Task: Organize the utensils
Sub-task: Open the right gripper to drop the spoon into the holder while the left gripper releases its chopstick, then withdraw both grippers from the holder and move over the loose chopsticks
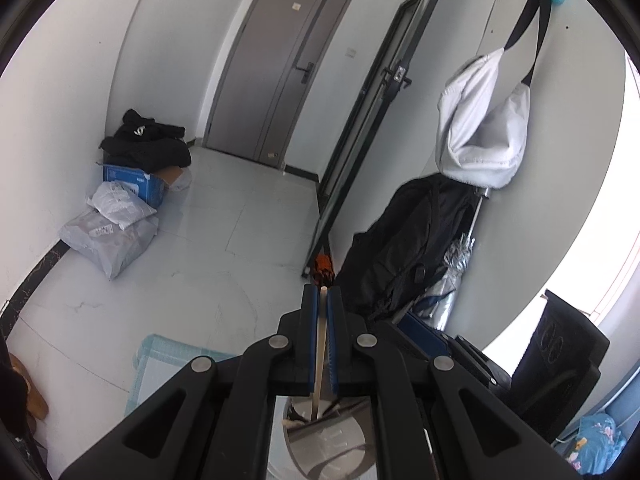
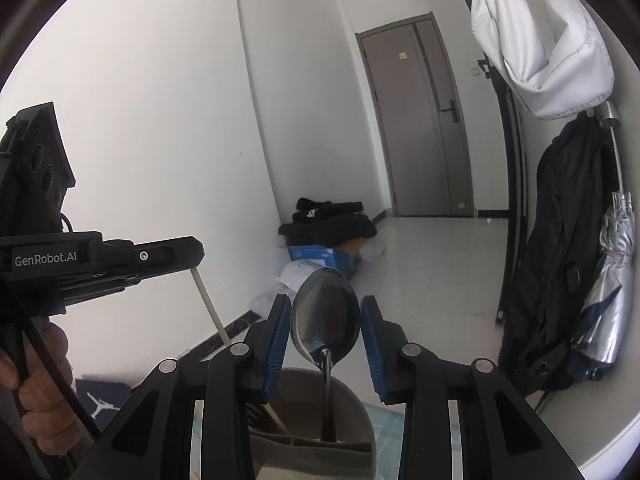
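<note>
The spoon (image 2: 325,314) is polished metal, mirror-glossy, standing in a smooth matt grey holder (image 2: 320,412) that looks like plastic — beside it a pale chopstick (image 2: 208,304) of bare, matt wood. Both grippers, left gripper (image 1: 322,296) and right gripper (image 2: 325,320), are matt black plastic with round brushed-metal pins and ribbed blue pads (image 2: 276,344) that look rubbery. Behind them the floor (image 1: 248,216) is glossy pale tile, the walls are flat matt paint, the hanging white bag (image 1: 476,120) is soft cloth — and the folded umbrella (image 2: 612,280) shines silvery.
</note>
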Demonstrator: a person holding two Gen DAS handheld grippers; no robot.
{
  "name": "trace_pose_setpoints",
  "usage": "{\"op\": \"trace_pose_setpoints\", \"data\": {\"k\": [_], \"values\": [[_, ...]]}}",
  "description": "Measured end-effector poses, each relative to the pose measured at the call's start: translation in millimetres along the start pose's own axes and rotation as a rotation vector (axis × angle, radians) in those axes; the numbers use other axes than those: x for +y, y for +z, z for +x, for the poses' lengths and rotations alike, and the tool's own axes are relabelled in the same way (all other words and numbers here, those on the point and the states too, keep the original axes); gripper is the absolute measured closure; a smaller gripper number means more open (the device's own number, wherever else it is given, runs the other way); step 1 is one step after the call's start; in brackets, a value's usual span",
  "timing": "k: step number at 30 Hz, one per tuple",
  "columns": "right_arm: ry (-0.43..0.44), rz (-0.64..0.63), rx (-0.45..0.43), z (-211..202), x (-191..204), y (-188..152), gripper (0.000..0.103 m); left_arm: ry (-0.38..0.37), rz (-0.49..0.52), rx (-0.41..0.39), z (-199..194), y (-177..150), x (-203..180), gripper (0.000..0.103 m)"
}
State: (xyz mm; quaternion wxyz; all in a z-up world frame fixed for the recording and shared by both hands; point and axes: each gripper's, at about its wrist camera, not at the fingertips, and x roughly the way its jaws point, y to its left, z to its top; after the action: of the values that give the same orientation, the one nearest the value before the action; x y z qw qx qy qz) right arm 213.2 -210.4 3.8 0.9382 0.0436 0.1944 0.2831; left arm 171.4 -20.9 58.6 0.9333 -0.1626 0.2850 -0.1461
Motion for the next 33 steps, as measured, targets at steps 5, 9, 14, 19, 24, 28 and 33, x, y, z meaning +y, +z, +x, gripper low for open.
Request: {"op": "trace_pose_setpoints", "data": {"k": [5, 9, 14, 19, 24, 28, 33], "values": [[0.025, 0.000, 0.089, 9.1, 1.0, -5.6, 0.069, -0.010, 0.020, 0.075, 4.7, -7.2, -5.4, 0.102], [0.038, 0.011, 0.132, 10.8, 0.3, -7.7, 0.067, -0.008, 0.000, 0.105, 1.5, -10.2, -1.6, 0.102], [0.042, 0.021, 0.147, -2.4, 0.8, -8.8, 0.067, 0.034, -0.031, 0.130, -5.5, -9.9, 6.9, 0.095], [0.011, 0.037, 0.122, -28.2, 1.8, -8.0, 0.055, 0.113, -0.032, 0.127, -18.5, -11.9, 7.9, 0.066], [-0.009, 0.039, 0.106, -54.9, 9.5, -7.3, 0.044, 0.173, -0.003, 0.078, -40.8, -17.2, -3.4, 0.041], [-0.018, 0.046, 0.084, -77.0, 19.3, -4.5, 0.038, 0.205, -0.003, 0.050, -55.7, -19.6, -9.0, 0.024], [-0.029, 0.060, 0.059, -103.1, 31.6, -6.3, 0.028, 0.233, -0.007, 0.029, -71.7, -26.1, -13.2, 0.018]]}}
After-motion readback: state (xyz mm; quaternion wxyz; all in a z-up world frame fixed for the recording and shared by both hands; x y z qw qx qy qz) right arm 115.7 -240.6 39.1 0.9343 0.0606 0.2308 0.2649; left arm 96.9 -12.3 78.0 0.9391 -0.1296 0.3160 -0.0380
